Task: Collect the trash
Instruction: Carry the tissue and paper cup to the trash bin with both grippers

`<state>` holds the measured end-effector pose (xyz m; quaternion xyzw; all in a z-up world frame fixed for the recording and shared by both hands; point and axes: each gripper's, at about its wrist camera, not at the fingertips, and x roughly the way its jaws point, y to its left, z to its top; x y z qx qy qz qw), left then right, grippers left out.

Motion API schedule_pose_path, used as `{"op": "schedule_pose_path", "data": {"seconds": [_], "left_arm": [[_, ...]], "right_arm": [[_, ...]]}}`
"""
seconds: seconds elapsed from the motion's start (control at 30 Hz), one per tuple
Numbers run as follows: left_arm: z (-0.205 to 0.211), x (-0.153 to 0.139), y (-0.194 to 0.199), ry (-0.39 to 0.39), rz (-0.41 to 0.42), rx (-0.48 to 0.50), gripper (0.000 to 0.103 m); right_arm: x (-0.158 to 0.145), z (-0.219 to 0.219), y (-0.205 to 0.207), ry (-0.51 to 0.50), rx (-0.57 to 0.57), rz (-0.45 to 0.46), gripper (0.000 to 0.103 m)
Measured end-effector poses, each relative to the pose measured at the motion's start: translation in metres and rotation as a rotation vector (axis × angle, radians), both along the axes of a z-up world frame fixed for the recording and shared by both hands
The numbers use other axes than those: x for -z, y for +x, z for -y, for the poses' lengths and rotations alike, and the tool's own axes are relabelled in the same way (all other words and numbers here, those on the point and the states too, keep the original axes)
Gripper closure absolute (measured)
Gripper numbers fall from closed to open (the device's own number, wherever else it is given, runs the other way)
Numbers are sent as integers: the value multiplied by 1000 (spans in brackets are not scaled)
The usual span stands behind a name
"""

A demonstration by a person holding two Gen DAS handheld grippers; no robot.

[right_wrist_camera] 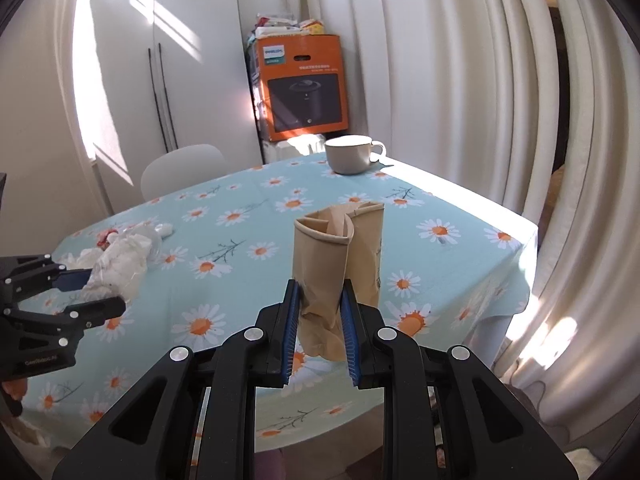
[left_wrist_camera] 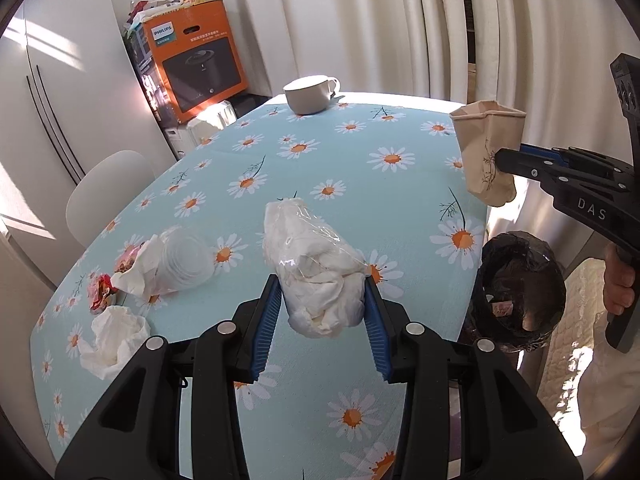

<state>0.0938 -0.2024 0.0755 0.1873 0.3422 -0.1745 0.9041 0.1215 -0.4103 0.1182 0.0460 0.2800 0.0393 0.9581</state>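
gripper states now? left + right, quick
Left gripper: closed on the plastic-wrapped tissue bundle.
Right gripper: closed on the crushed brown paper cup.

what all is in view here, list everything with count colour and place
tissue bundle in clear plastic: one, white, held in the left gripper above the table
crushed paper cup: one, tan, held in the right gripper
table: one, light blue daisy-print cloth
clear plastic cup with tissue: one, clear and white, lying on the table's left side
crumpled tissue: one, white, near-left table edge
wrappers: a few, red, beside the plastic cup
mug: one, white, far end of the table
cardboard box: one, orange, behind the table
chair: one, white, left of the table
bin with bag: one, black, on the floor right of the table
curtains: white, behind the table
left gripper: black, blue pads
right gripper: black, blue pads
hand: one, on the right gripper's handle
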Motion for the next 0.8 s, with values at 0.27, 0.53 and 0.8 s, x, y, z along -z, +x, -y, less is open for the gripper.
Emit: {"op": "schedule_pose_path", "data": {"seconds": [0.27,0.53,0.8], "left_arm": [[64,6,5,14,-6,135,61],[123,16,2,3,-9,277,61],[180,41,-2,12,-53,445,61]], "right_arm": [[12,58,-17,-30,142,-29,84],[33,114,-36,-41,257,-68,84],[73,163,-53,-9,345,-120,84]]}}
